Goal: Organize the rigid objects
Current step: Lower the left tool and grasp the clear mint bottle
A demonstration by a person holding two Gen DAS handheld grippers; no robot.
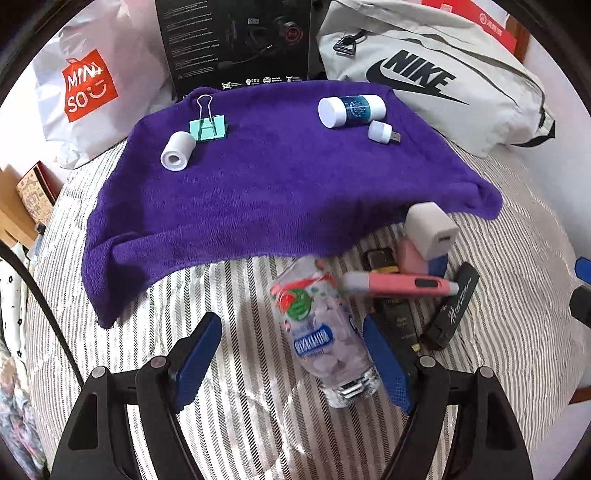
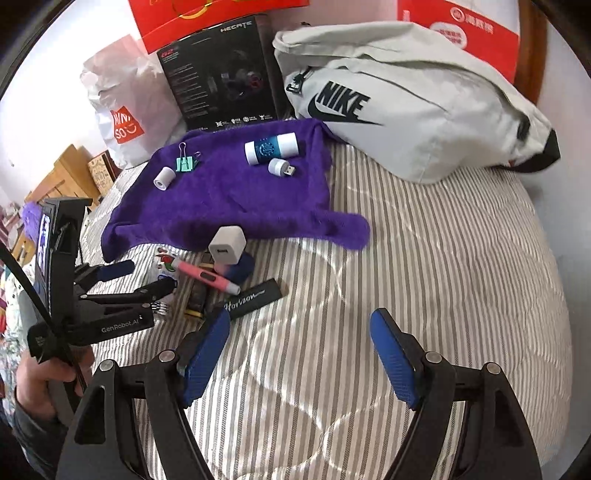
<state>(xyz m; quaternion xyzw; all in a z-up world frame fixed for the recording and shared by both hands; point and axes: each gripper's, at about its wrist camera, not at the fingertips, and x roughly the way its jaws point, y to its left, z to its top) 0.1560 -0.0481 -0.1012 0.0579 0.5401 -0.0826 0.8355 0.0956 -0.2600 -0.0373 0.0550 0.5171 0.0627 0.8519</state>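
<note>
My left gripper [image 1: 291, 325] is open low over the striped bedsheet [image 1: 229, 398]. A clear bottle of tablets [image 1: 325, 332] lies between its fingers, close to the right finger [image 1: 384, 362]. Just beyond lie a pink pen [image 1: 402, 284], a white charger cube [image 1: 430, 230] and a black Horizon case [image 1: 454, 306]. On the purple towel [image 1: 277, 177] rest a mint binder clip [image 1: 208, 125], a white roll [image 1: 177, 151], a blue-and-white cylinder [image 1: 351, 109] and a small USB plug [image 1: 382, 131]. My right gripper [image 2: 301, 321] is open over bare sheet, right of the Horizon case [image 2: 255, 295].
A grey Nike bag [image 2: 406, 107], a black product box [image 2: 221, 74] and a white Miniso bag [image 2: 125, 110] line the back of the bed. Red cartons [image 2: 461, 26] stand behind them. Wooden furniture [image 2: 62, 173] is at the left. A hand [image 2: 40, 380] holds the left gripper.
</note>
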